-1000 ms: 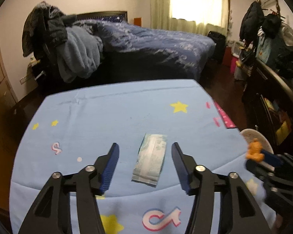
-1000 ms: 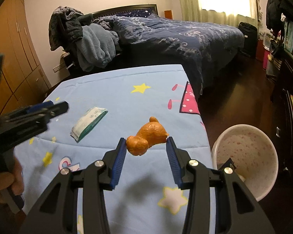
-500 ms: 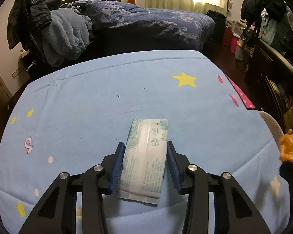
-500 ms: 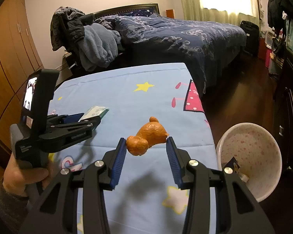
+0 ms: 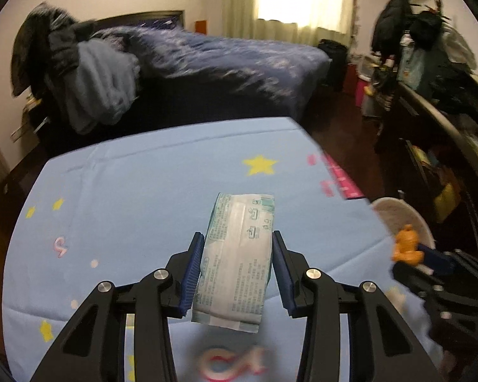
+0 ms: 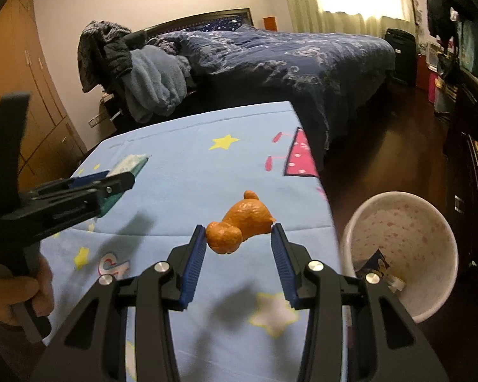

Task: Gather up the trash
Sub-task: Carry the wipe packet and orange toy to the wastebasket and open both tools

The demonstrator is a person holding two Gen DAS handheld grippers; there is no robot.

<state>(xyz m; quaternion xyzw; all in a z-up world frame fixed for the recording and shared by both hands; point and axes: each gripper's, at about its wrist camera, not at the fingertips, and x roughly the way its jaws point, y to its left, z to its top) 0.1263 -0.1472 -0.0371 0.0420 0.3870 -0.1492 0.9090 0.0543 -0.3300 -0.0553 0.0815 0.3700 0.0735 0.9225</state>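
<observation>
Bin [image 6: 401,248] lay right of right gripper [image 6: 238,248], nearer hand, pinching orange lump [image 6: 240,222]; left gripper [image 5: 237,261] clamped wipes packet [image 5: 239,254] lengthwise.

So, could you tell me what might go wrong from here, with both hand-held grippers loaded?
1. The orange toy is pinched only at its ends by the right hand-held gripper, so it might twist free before reaching the bin.
2. The tissue pack sticks out well past the left hand-held gripper and could sag or slip.

Both wrist views look down, close, over the blue-covered table [image 5: 143,191].
</observation>
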